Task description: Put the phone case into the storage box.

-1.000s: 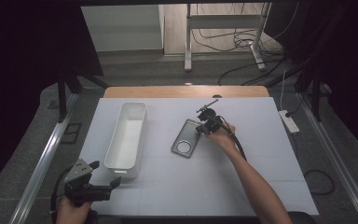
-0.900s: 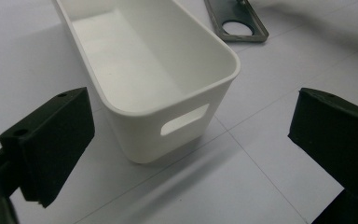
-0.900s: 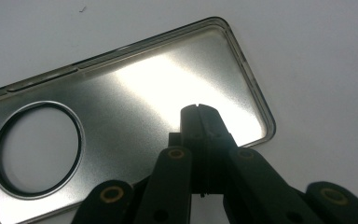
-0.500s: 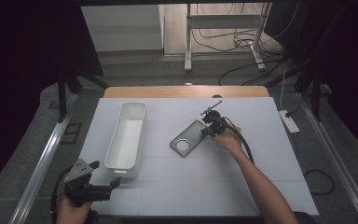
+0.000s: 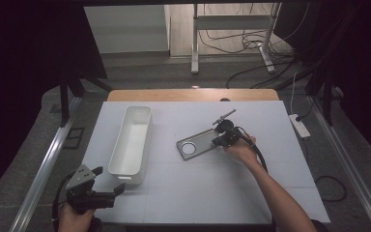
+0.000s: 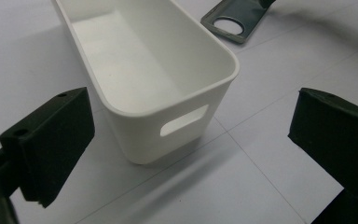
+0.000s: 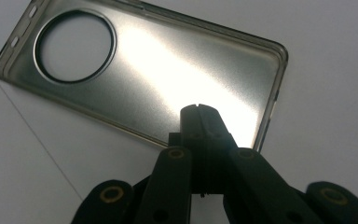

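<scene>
Right gripper (image 5: 223,137) is seen fully closed, jaws pressed together over the near edge of the phone case (image 5: 197,143); whether the case edge is actually pinched between them can't be told. Case is lying flat on the white table (image 5: 270,193), camera hole toward the white bin (image 5: 131,140), well apart from it. Left gripper (image 5: 107,185) is held wide open at the table's near left corner, nothing between its jaws, pointed at the bin's near end

Lab or recording bay. White worktop (image 5: 280,193) flanked by dark curtains (image 5: 24,72). Loose cables (image 5: 232,43) and a power strip (image 5: 299,124) on grey floor (image 5: 135,67).
</scene>
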The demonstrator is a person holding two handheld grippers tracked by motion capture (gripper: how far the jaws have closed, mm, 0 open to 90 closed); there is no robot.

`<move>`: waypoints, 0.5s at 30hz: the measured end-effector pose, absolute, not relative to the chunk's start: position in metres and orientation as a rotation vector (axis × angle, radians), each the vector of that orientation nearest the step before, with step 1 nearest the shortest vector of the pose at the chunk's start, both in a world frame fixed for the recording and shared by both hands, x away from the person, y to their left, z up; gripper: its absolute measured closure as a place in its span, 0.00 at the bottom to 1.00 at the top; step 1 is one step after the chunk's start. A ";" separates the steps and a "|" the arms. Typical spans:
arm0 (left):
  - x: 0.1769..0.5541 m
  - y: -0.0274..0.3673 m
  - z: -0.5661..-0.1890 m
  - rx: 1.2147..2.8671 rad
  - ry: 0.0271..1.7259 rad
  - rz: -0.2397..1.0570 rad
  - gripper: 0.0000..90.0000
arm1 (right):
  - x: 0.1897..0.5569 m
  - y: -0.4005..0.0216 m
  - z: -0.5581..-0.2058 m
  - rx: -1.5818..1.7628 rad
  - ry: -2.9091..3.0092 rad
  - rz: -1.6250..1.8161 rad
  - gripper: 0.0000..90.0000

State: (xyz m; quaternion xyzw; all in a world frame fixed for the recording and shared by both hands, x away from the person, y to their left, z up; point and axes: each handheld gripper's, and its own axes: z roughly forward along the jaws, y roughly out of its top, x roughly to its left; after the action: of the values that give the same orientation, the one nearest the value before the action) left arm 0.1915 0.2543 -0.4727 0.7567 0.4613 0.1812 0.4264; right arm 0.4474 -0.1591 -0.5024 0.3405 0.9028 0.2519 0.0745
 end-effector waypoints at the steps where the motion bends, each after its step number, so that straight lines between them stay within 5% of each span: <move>1: 0.192 0.254 -0.473 1.893 1.152 0.455 0.01 | 0.445 -0.160 -0.502 1.026 2.709 0.749 1.00; 15: 0.191 0.254 -0.472 1.894 1.149 0.455 0.01 | 0.421 -0.173 -0.501 1.045 2.741 0.778 1.00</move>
State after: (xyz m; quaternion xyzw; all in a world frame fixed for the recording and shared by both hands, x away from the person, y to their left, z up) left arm 0.1915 0.2541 -0.4725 0.7578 0.4597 0.1819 0.4258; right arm 0.4213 -0.1733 -0.5015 0.3439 0.9019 0.2561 0.0530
